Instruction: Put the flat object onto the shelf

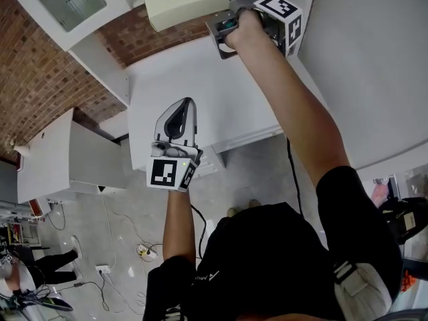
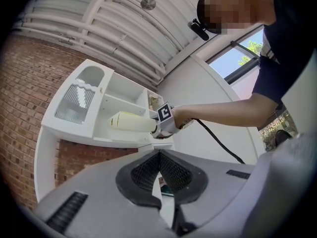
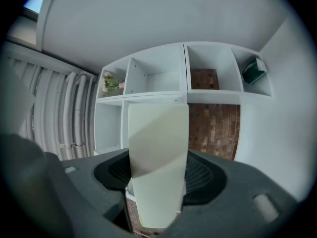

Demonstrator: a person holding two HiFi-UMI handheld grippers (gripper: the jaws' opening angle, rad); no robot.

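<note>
The flat object [image 1: 182,2] is a pale cream board. My right gripper [image 1: 222,16] is shut on its near end and holds it out toward the white shelf unit [image 1: 100,65]. In the right gripper view the board [image 3: 157,152] stands between the dark pads, and its far end overlaps the front edge of a shelf board [image 3: 148,97]. The left gripper view shows the board [image 2: 130,121] reaching into a compartment of the unit [image 2: 99,133], with the right gripper [image 2: 157,127] behind it. My left gripper [image 1: 184,109] hangs lower, apart from the shelf, shut and empty [image 2: 159,157].
A brick wall [image 1: 33,79] shows behind the open compartments. One compartment holds flowers [image 3: 110,82], another a dark green thing [image 3: 253,71]. A ribbed frosted panel [image 2: 74,103] fills one end bay. Cables and a socket strip [image 1: 144,249] lie on the floor.
</note>
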